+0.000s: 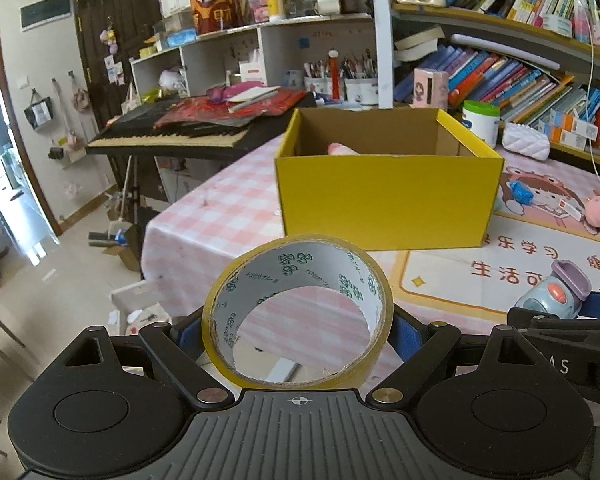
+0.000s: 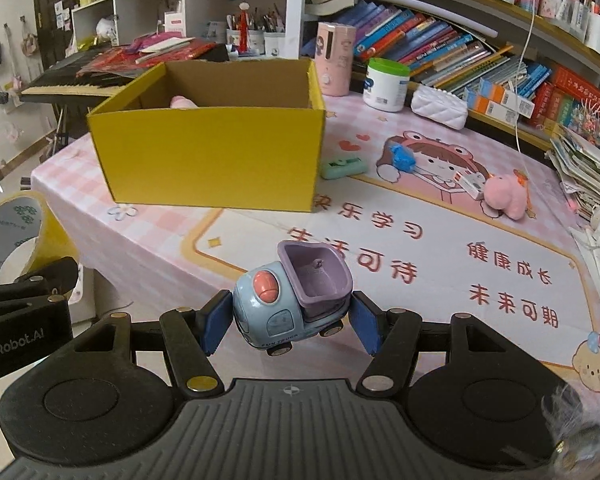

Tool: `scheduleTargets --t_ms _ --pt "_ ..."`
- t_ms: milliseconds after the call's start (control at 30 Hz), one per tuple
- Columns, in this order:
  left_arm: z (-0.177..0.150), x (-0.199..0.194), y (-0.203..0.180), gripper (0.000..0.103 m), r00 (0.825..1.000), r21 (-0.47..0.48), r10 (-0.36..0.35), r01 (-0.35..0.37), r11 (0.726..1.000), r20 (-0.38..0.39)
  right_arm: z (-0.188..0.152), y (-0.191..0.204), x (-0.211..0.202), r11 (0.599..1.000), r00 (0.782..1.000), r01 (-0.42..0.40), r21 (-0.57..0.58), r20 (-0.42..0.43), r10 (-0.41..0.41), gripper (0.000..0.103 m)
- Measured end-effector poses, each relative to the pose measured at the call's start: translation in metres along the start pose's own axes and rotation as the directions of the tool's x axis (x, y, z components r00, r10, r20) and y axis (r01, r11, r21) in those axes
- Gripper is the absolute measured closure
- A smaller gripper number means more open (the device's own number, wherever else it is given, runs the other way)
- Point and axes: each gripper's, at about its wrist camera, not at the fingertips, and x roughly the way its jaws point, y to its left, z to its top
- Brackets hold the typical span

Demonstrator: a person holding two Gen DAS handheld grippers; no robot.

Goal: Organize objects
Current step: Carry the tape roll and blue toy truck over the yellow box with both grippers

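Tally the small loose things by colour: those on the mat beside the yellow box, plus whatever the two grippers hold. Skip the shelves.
Pink: 1, plush pig
Blue: 2, crumpled blue piece, toy truck in the right gripper
Green: 1, small case
Yellow: 1, tape roll in the left gripper
Total: 5

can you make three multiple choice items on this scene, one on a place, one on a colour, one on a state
1. Where does the pink plush toy lie?
A. on the desk mat right of the yellow box
B. inside the box
C. on the keyboard

2. What colour is the outside of the box?
A. blue
B. yellow
C. white

3. What does the right claw hold?
A. nothing
B. a book
C. a toy truck

Answers:
1. A, it rests on the mat, apart from the box.
2. B, its outer walls are yellow.
3. C, the toy truck sits between its fingers; the left claw holds the tape roll.
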Motion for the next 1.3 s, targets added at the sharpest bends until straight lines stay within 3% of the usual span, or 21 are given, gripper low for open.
scheduleTargets --t_ms 367,767,1067,1300 --pt "0.002 -0.006 0.023 0.013 0.999 -0.025 -0.003 0.004 1.0 0.032 0.005 0.028 -0.012 0.999 0.999 -0.015 -0.035 0.033 0.017 0.042" --pt "0.016 0.008 0.022 0.013 0.998 -0.061 -0.002 0.006 0.998 0.056 0.022 0.023 -0.003 0.999 0.998 -0.031 -0.041 0.058 0.034 0.042" --pt "0.052 0.024 0.013 0.013 0.989 -0.08 0.013 -0.001 0.997 0.146 0.065 0.012 0.019 0.997 0.99 -0.053 -0.059 0.129 0.061 0.042" --pt "0.096 0.045 0.001 0.013 0.967 -0.088 0.047 -0.025 0.996 0.251 0.122 -0.003 0.034 0.993 0.956 -0.08 -0.082 0.276 0.1 0.042"
